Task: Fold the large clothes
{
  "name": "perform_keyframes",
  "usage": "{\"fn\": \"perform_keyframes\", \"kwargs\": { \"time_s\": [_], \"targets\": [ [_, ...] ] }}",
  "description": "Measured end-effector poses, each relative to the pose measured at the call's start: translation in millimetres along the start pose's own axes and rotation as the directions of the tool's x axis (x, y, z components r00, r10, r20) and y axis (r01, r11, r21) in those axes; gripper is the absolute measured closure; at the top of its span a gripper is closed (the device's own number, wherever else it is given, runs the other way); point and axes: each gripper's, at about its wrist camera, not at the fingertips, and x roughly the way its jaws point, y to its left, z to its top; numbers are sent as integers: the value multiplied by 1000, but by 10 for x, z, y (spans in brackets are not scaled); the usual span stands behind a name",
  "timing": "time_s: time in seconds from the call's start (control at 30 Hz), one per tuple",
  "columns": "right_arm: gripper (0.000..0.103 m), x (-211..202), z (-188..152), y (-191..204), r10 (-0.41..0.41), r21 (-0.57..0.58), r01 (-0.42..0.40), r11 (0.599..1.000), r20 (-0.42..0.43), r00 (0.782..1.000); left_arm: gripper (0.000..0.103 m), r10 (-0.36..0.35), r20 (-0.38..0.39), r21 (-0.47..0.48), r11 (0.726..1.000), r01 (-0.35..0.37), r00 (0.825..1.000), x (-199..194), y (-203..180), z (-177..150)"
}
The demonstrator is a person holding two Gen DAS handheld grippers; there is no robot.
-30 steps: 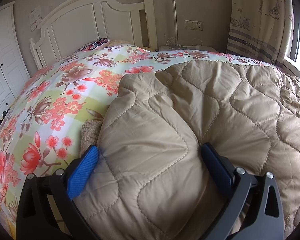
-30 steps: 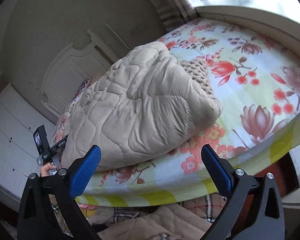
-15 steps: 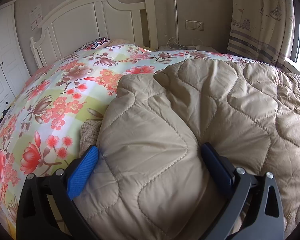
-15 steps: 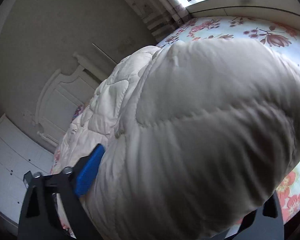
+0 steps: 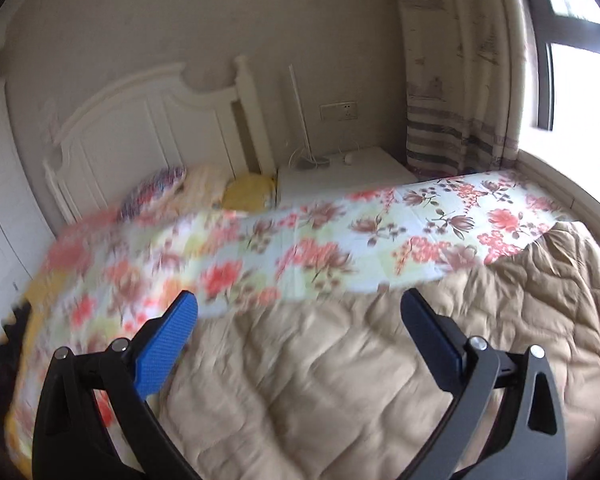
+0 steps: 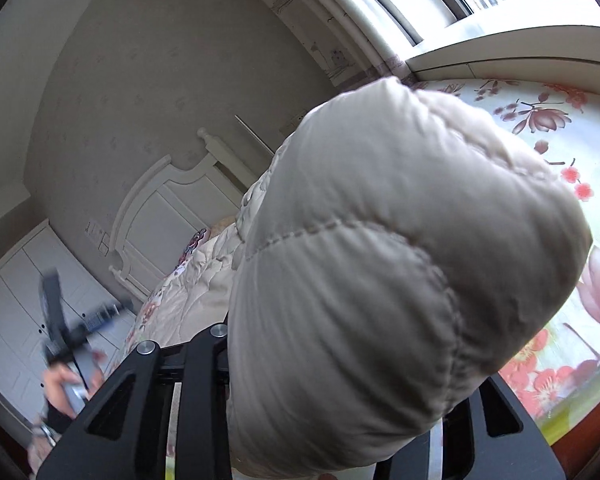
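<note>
While clamping the just-closing right hand-held gripper (image 6: 340, 340) on the quilted coat's (image 6: 400, 200) fold, bite deep; keep the open, empty left hand-held gripper (image 5: 296, 300) clear.

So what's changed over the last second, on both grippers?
The left gripper has lifted clear of the quilted coat; its jaws are open with nothing between them. The right gripper pushed onto the coat's folded end and its jaws have just been closing on that bulge. The coat stays on the floral bed.
</note>
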Motion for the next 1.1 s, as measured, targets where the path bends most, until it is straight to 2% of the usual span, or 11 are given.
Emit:
{"fn": "perform_keyframes", "kwargs": {
  "time_s": [0.13,0.2,0.23,0.3,0.43,0.6,0.7,0.8,0.9,1.03,1.1],
  "targets": [
    [63,-59,30,12,9,-6,-9,1000,2,1000,2,25,-136,55,998,-18,990,648,-582,113],
    [63,-71,55,20,13,-18,-13,1000,8,1000,2,110,-236,141,987,-78,965,1162,-847,-102],
    [63,-94,68,29,15,-25,-14,1000,13,1000,2,96,-295,140,989,-56,951,1397,-923,-226],
    [63,-117,94,38,21,-42,-20,999,21,1000,2,70,-280,69,996,-52,958,1405,-817,-219],
    [63,-91,73,61,12,-79,-9,997,35,999,2,30,-207,53,998,-19,978,1042,-642,-101],
    [63,-27,40,84,-15,-113,20,993,39,999,2,-100,-49,-31,995,99,994,-56,-380,-393],
    [63,-23,11,135,-36,-130,41,991,46,998,2,-183,-4,14,983,183,983,-550,-446,-850],
    [63,-55,-13,227,-53,-152,61,987,59,997,2,-206,-112,119,968,219,972,-440,-713,-1351],
    [63,-44,-26,384,-67,-188,77,979,60,996,2,-217,-25,108,970,218,976,-489,-740,-1623],
    [62,-30,-118,838,-149,-362,187,913,131,980,2,-313,-42,103,943,316,949,-533,-571,-1578],
    [62,-12,-178,1163,-180,-472,245,847,179,967,2,-371,-22,50,927,372,928,-629,-291,-1549]
  ]
}}
